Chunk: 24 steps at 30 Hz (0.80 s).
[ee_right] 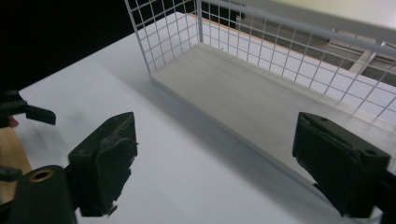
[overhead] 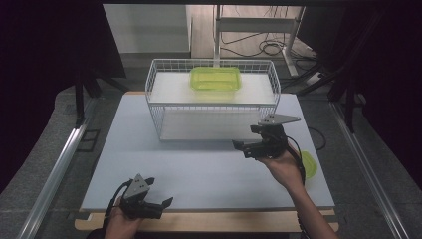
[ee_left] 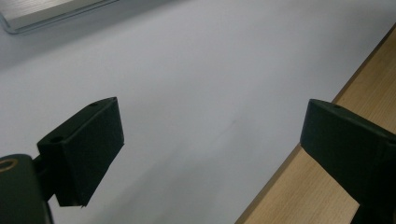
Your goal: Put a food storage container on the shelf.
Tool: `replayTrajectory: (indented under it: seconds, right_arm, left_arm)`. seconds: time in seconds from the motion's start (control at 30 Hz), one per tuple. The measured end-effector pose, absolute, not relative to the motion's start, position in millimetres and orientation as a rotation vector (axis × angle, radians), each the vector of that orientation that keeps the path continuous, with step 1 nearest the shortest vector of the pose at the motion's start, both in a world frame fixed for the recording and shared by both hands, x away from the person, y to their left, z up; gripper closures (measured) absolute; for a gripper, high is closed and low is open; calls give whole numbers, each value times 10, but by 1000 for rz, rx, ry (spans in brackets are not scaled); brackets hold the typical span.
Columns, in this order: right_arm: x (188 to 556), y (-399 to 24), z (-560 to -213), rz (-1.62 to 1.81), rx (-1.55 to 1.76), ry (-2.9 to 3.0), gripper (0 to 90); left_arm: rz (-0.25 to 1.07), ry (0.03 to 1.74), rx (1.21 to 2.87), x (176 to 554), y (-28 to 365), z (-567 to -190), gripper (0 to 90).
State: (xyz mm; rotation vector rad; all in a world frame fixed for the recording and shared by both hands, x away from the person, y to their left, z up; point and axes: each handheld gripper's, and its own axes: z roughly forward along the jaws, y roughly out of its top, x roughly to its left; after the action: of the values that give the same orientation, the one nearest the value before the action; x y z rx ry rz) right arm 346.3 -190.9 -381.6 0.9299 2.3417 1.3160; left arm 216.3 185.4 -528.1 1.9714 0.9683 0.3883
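Green container point(overhead: 216, 78) on the wire rack's point(overhead: 213, 99) upper shelf, nothing visible inside it.
Right gripper point(overhead: 250, 145) hangs before the rack, released and bare; left gripper point(overhead: 160, 199), also released, near the table's point(overhead: 199, 169) front edge.

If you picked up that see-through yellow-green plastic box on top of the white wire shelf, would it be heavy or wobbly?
The yellow-green plastic box looks empty and thin-walled, so probably light. It sits low and wide on the white wire shelf, so it is unlikely to tip. Its glossy sides may be a bit slippery.
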Motion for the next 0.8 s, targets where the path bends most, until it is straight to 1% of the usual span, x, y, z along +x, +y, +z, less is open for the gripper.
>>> replayTrajectory:
  seconds: [0.07,0.1,0.13,0.17,0.2,0.33,0.4,0.53,0.67,0.8]
  right_arm:
    - [3425,-1934,-3857,1314,922,2335,98]
    - [3425,-1934,-3857,1314,922,2335,98]
    - [3370,-1973,-3915,1322,925,2312,79]
    - [3370,-1973,-3915,1322,925,2312,79]
    - [3329,-2008,-3962,1337,929,2304,60]
    - [3252,-2079,-4080,1355,938,2315,42]
    - [3218,-2107,-4123,1360,935,2312,41]
    - [3151,-2156,-4206,1380,949,2328,38]
    - [3000,-2205,-4297,1373,945,2328,40]
    - [2874,-2243,-4380,1342,946,2333,48]
  left_arm:
    - [392,983,1965,2160,1856,-5276,58]
    - [392,983,1965,2160,1856,-5276,53]
    - [423,997,1961,2148,1852,-5265,44]
    - [423,997,1961,2148,1852,-5265,40]
    - [439,1009,1959,2139,1851,-5251,35]
    - [448,1028,1964,2119,1839,-5219,34]
    - [454,1029,1969,2111,1826,-5210,34]
    - [518,956,2018,2050,1714,-5141,32]
    - [508,911,2049,2037,1639,-5155,30]
    - [488,928,2054,2054,1658,-5181,30]
